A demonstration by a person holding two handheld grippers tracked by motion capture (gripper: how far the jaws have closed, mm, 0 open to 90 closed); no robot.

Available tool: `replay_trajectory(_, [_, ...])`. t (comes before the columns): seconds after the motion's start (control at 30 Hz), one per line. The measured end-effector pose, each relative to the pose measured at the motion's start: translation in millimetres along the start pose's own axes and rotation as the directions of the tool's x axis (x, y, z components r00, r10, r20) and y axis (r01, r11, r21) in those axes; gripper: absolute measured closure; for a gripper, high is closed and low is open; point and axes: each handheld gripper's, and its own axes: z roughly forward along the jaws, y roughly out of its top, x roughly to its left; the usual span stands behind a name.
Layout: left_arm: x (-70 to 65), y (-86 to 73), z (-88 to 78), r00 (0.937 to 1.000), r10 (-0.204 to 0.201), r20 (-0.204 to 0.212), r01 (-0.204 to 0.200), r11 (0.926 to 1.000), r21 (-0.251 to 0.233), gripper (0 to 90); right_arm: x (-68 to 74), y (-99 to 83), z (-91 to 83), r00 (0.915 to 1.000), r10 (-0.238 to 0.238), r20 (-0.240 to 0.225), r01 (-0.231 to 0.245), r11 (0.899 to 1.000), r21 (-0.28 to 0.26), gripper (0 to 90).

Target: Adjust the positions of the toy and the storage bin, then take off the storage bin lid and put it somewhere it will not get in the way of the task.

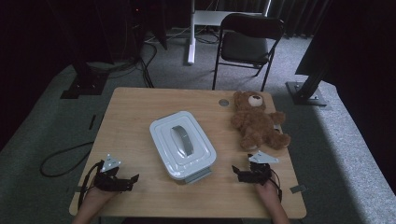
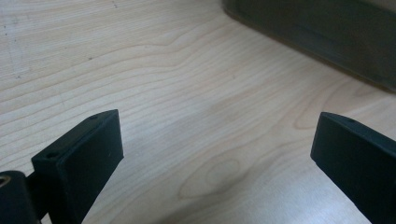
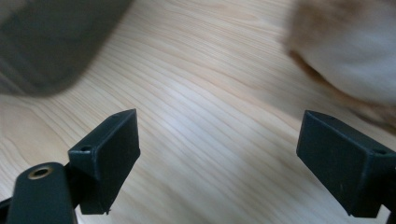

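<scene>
high view: white lidded box (image 1: 183, 145) mid table (image 1: 140, 105), teddy bear (image 1: 258, 122) far right; left gripper (image 1: 132, 179) and right gripper (image 1: 235, 171) flank the box, apart from it. left gripper view: jaws wide, nothing held, box edge (image 2: 322, 32) ahead. right gripper view: jaws wide, nothing held, bear (image 3: 345, 51) near.

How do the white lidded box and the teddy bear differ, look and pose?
The white lidded box is hard, smooth and rectangular with a grey handle; the teddy bear is brown, furry and irregular. The box sits flat mid-table, turned at an angle; the bear lies on its back near the right edge, head toward the far side. Both rest on the wooden table, untouched; both tongs are open.
</scene>
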Motion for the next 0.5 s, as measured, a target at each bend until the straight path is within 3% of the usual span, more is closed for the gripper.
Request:
replay_trajectory(0.13, [-2.2,3.6,-6.0,0.9999,0.003,0.01,-0.003,1.0,-0.007,3.0,-9.6,-12.6,-11.1,0.999,0.029,0.035,-0.03,0.999,0.02,12.6])
replay_trajectory(0.17, [-4.4,7.1,-9.3,0.9999,0.01,-0.012,-0.01,0.9999,-0.012,3.1,-14.5,-17.5,-15.2,0.9981,0.041,0.047,-0.042,0.999,0.029,12.6])
replay_trajectory(0.33, [-8.0,15.4,-16.7,0.9999,0.011,-0.011,-0.011,0.9997,-0.02,3.1,-20.9,-25.0,-21.3,0.9954,0.07,0.065,-0.072,0.997,0.038,12.8])
replay_trajectory(0.4, [-10.3,19.7,-20.7,1.0,0.009,-0.001,-0.009,0.9996,-0.028,3.1,-24.9,-30.9,-23.9,0.992,0.091,0.087,-0.097,0.993,0.068,13.1])
replay_trajectory(0.5, [-17.0,29.6,-27.0,0.9996,0.02,0.017,-0.02,0.9986,-0.049,3.1,-26.2,-32.1,-25.7,0.9891,0.103,0.105,-0.11,0.992,0.064,13.1])
